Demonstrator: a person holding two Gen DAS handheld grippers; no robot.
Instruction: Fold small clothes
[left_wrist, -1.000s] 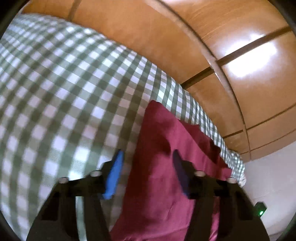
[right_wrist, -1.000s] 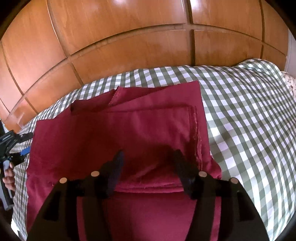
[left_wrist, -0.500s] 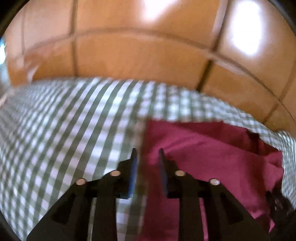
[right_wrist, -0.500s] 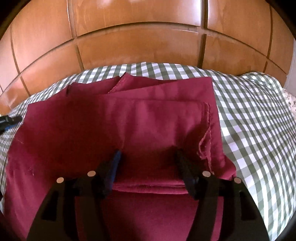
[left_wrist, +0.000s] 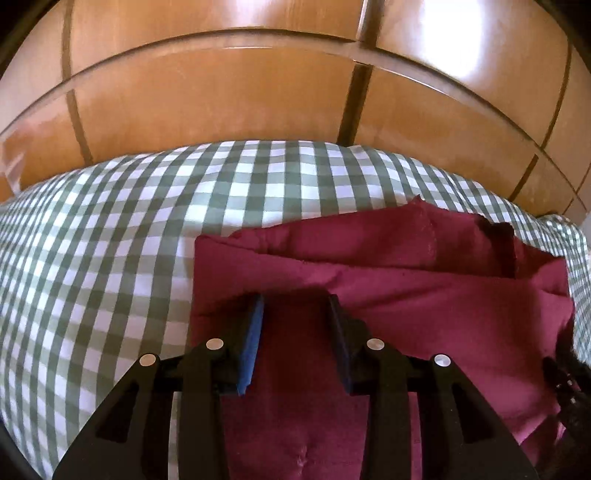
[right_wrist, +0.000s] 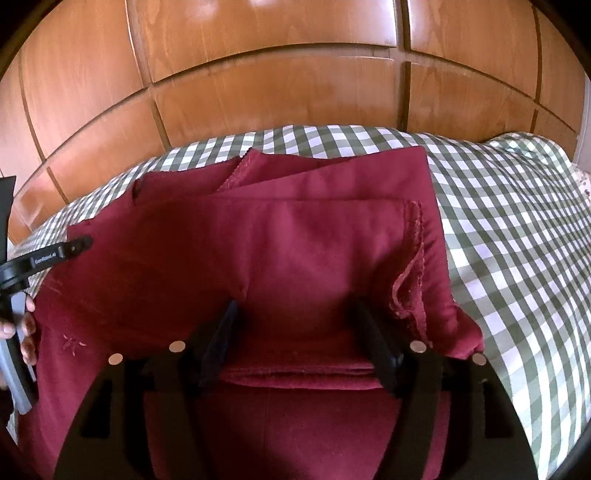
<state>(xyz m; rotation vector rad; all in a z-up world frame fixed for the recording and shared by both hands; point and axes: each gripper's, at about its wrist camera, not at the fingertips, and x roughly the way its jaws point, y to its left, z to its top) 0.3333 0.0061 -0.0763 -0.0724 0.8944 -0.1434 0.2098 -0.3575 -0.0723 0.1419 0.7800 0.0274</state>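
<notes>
Over the near left part of the maroon garment sits my left tool, its jaws parted a modest way and having just been opening; only flat cloth lies under the gap, and I cannot tell whether the fingertips touch it, so nothing is gripped there. On the other side, my right tool stands wider, its jaws also having just been opening; they straddle the near folded edge of the garment, the cloth runs between them, and the pads do not press on it.

The garment lies on the green-and-white checked bed cover, folded into several stacked layers; its long axis runs from side to side across both views, parallel to the wooden panelled wall beyond the bed; a stitched, slightly frayed hem runs along its right edge in the right wrist view, pointing away from me toward the wall.

I count one garment, one bed cover and two tools; in the right wrist view the left tool shows at the left border, with the fingers of a hand around its handle.
</notes>
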